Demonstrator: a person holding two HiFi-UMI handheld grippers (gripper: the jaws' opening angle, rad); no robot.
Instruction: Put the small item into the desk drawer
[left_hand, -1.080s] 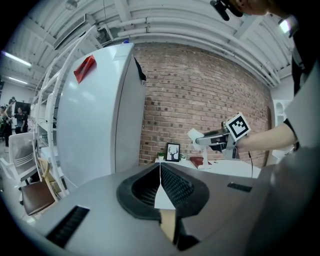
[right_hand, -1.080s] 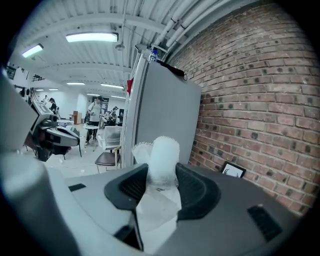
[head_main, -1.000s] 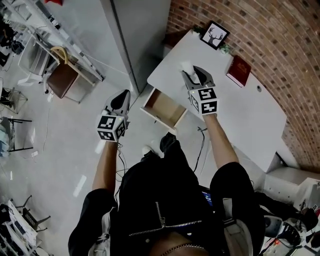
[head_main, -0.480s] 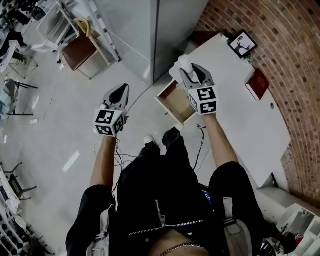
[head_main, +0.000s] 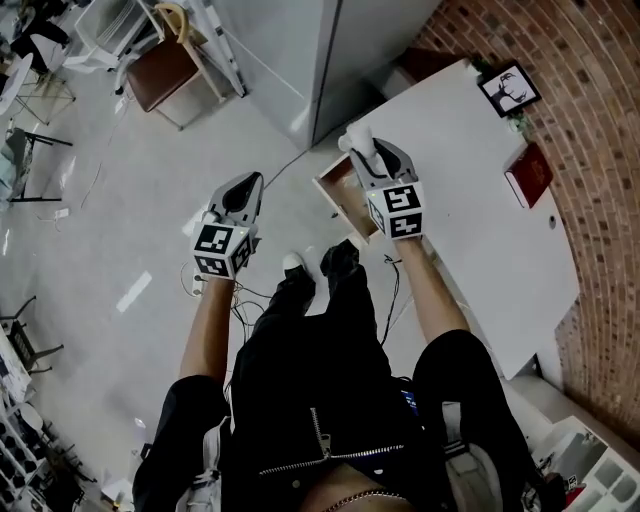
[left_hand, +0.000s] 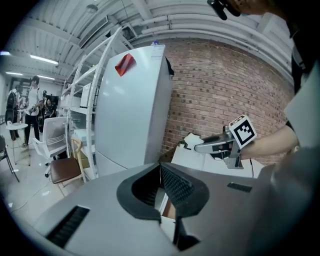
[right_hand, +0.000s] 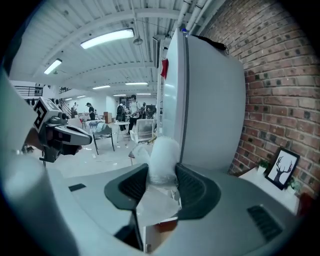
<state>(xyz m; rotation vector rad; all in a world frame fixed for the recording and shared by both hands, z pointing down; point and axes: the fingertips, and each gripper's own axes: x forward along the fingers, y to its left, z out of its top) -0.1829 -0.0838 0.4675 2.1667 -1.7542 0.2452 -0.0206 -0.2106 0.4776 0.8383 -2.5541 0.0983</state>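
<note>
Pinching a small white bundle in crinkled translucent plastic wrap (right_hand: 162, 152), right gripper (head_main: 362, 146) hangs over the far end of the pulled-out, wood-lined drawer (head_main: 329, 189) of the white desk (head_main: 470, 200). The bundle bulges above the pads, with film trailing below. The left gripper (head_main: 246, 184), jaws pressed together on nothing, is left of the drawer, well apart, over grey floor (head_main: 120, 220). The drawer's mouth faces up, its right side hidden. The bundle's contents are indiscernible.
</note>
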